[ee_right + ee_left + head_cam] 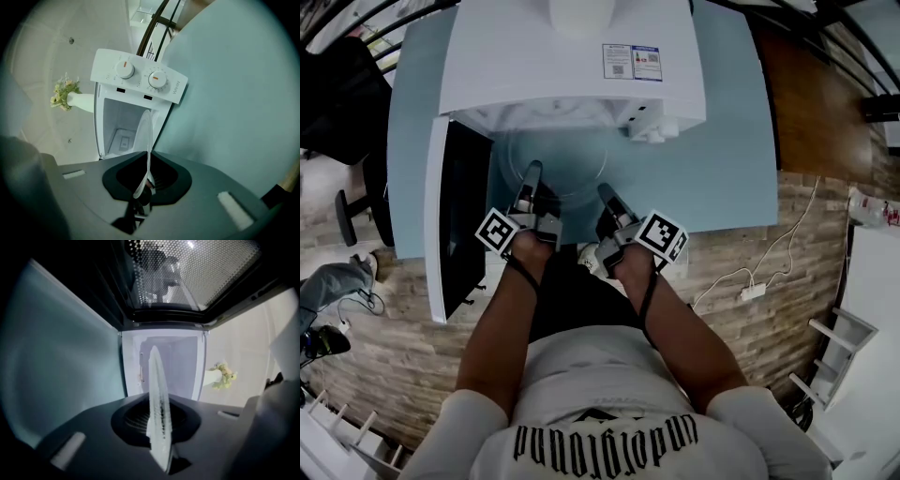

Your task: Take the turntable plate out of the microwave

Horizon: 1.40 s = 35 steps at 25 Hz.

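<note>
The clear glass turntable plate (555,161) hangs in front of the open white microwave (581,66), over the pale blue table (731,169). My left gripper (530,174) is shut on the plate's near left rim. My right gripper (607,195) is shut on its near right rim. In the left gripper view the plate (157,399) shows edge-on, pinched between the jaws of the left gripper (161,446), with the empty cavity (164,366) behind. In the right gripper view the plate (144,136) also stands edge-on in the right gripper (140,197), before the cavity (119,133).
The microwave door (455,216) swings open to the left, past the table's front edge. Two dials (140,75) sit on the control panel. A white vase of flowers (65,96) stands beside the microwave. A black chair (337,103) is at left, a power strip (753,292) on the floor.
</note>
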Available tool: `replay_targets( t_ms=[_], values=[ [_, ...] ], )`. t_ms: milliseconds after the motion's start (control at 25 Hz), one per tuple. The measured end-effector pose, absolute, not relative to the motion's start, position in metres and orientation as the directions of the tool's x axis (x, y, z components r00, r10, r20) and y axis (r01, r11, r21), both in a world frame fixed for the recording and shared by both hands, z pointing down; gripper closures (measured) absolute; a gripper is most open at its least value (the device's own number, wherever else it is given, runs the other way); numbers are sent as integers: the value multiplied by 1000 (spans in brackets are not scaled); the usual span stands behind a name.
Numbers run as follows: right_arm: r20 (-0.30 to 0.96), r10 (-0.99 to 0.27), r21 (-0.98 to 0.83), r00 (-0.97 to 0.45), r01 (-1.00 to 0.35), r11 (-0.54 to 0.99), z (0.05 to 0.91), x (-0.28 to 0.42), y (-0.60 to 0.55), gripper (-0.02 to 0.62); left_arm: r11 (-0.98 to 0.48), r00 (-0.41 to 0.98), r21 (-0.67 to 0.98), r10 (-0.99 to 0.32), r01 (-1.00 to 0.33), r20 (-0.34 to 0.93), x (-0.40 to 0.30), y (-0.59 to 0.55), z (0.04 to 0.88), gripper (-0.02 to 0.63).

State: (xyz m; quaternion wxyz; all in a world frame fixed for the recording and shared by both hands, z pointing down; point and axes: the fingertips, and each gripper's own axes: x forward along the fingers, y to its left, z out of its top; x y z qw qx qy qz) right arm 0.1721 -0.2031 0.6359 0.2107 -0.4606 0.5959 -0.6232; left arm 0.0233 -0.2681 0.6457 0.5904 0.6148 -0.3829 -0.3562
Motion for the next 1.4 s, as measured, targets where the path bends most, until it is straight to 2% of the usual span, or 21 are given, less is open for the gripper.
replay_targets(
  t_ms=[440, 800, 1400],
  values=[
    [267, -816, -951, -512, -275, -139, 593, 172, -164, 572, -38, 426, 999, -904, -7, -31, 21, -224, 600, 531],
    [228, -819, -959, -527, -268, -95, 549, 168, -130, 572, -79, 464, 997, -883, -3, -68, 19, -191, 555, 529],
    [179, -883, -961, -434, -267, -63, 483, 143, -58, 571, -154, 560, 988, -816, 20, -139, -4, -137, 484, 529]
  ],
)
